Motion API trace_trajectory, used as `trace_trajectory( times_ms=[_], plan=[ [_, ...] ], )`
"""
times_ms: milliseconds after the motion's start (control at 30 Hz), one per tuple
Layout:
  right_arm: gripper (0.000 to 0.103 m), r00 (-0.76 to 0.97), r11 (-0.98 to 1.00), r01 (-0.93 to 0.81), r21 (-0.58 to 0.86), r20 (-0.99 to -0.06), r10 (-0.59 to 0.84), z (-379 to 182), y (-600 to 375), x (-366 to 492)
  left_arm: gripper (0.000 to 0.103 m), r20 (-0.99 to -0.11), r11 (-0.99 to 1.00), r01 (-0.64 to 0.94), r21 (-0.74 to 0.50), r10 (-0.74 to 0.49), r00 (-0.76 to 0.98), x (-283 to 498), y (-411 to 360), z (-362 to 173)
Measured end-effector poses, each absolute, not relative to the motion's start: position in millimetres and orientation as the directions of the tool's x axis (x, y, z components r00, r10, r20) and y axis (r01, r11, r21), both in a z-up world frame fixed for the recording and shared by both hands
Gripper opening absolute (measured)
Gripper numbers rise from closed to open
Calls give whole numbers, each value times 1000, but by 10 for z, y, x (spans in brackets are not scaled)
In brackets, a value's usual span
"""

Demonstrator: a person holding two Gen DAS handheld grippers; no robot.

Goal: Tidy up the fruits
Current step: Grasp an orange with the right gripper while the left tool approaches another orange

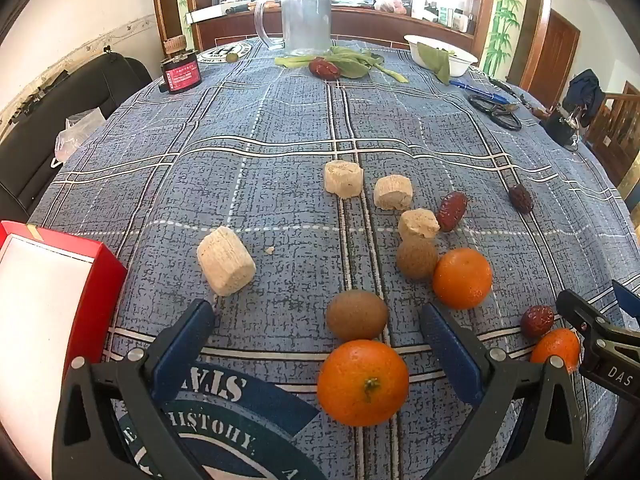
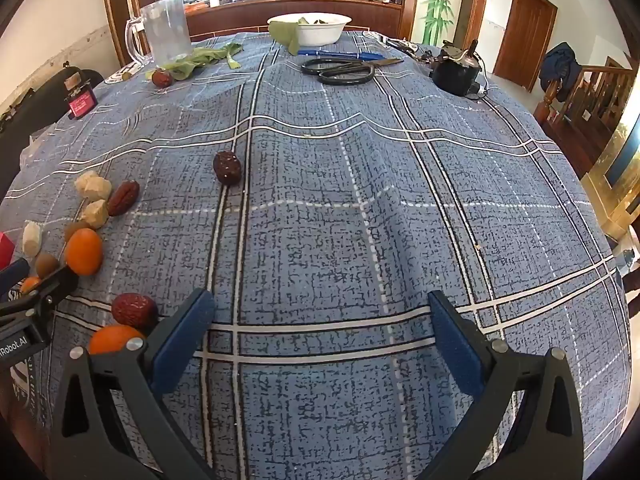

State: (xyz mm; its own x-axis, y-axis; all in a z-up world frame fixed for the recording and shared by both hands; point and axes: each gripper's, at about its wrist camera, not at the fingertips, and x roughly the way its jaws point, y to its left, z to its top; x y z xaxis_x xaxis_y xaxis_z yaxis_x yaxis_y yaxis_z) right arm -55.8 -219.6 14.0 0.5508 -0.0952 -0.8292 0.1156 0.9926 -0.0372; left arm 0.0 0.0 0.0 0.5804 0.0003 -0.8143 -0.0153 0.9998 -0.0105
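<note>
My left gripper is open just above the blue plaid cloth. An orange lies between its fingers, untouched, with a kiwi just beyond it. Farther off are a second kiwi, another orange, red dates and several beige cakes. A red box with a white inside stands at the left. My right gripper is open over bare cloth. A date and a third orange lie beside its left finger, and a dark date lies ahead.
At the far end of the table stand a clear pitcher, leafy greens with a date, a white bowl, black scissors, a blue pen, a black device and a red-labelled jar. A dark chair stands at the left.
</note>
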Motion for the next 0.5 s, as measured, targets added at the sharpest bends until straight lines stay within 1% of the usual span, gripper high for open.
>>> trace_trajectory(
  times_ms=[233, 400, 500],
  plan=[
    [103, 550, 993, 116, -35, -830, -94, 141, -2198, -555, 102, -814, 999, -32, -12, 9, 580, -1, -13, 2],
    [103, 550, 993, 116, -35, -830, -93, 141, -2196, -555, 102, -823, 1000, 20, 0, -11, 568, -161, 91, 29],
    [103, 550, 993, 116, -35, -830, -93, 141, -2196, -557, 102, -795, 999, 33, 2, -19, 607, -369, 161, 172]
  ],
)
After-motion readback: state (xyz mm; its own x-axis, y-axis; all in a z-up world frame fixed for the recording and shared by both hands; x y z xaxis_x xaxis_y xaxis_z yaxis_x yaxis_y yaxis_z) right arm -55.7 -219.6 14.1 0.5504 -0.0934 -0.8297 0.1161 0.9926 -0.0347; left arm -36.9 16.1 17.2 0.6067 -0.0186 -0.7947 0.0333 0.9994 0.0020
